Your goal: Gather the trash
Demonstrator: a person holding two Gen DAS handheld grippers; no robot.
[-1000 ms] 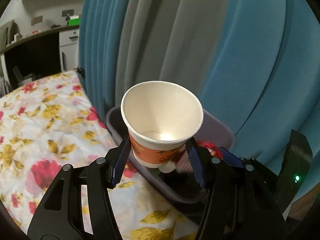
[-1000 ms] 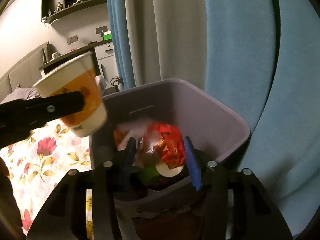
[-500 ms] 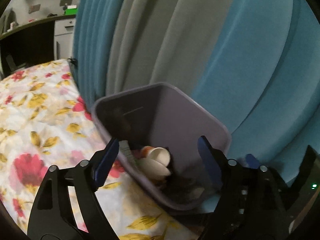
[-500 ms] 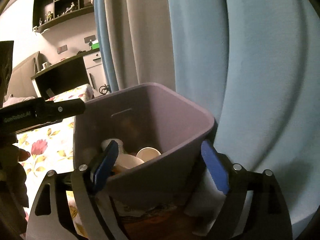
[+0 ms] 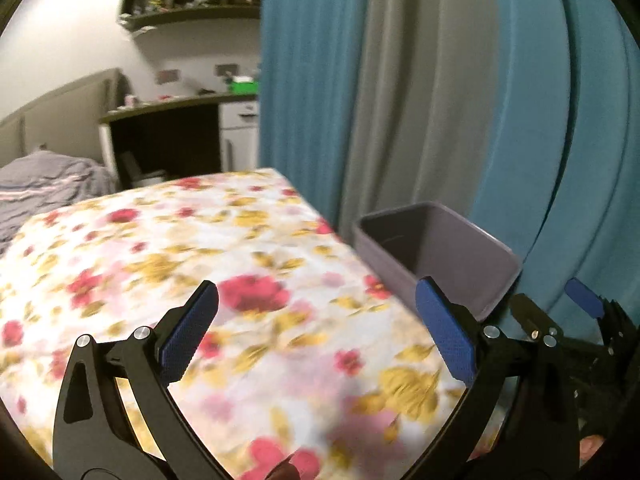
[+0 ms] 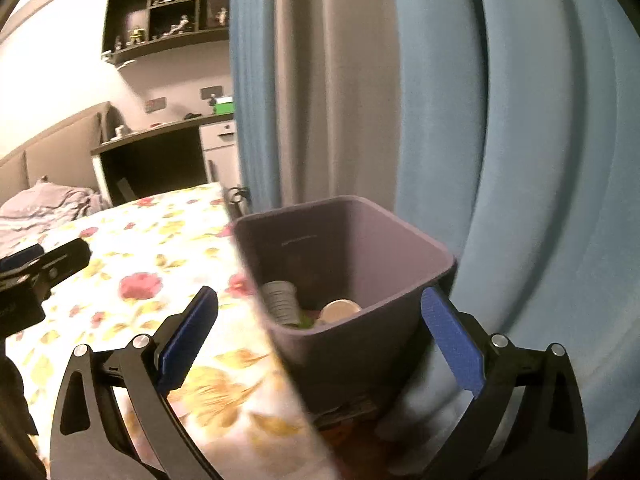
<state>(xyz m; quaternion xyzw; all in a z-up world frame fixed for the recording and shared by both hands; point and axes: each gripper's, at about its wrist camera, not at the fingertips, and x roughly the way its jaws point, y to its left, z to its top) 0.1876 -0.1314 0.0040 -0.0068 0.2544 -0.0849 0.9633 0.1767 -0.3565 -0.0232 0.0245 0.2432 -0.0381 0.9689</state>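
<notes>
Floral bedspread [image 5: 200, 264] beside blue curtains [image 5: 540, 120]

No words, numbers or signs are showing clearly enough to read in either view. The bit of pale marking on the black left gripper [image 6: 24, 276] at the left edge of the right wrist view is looking far too blurry and cut off to make out
</notes>
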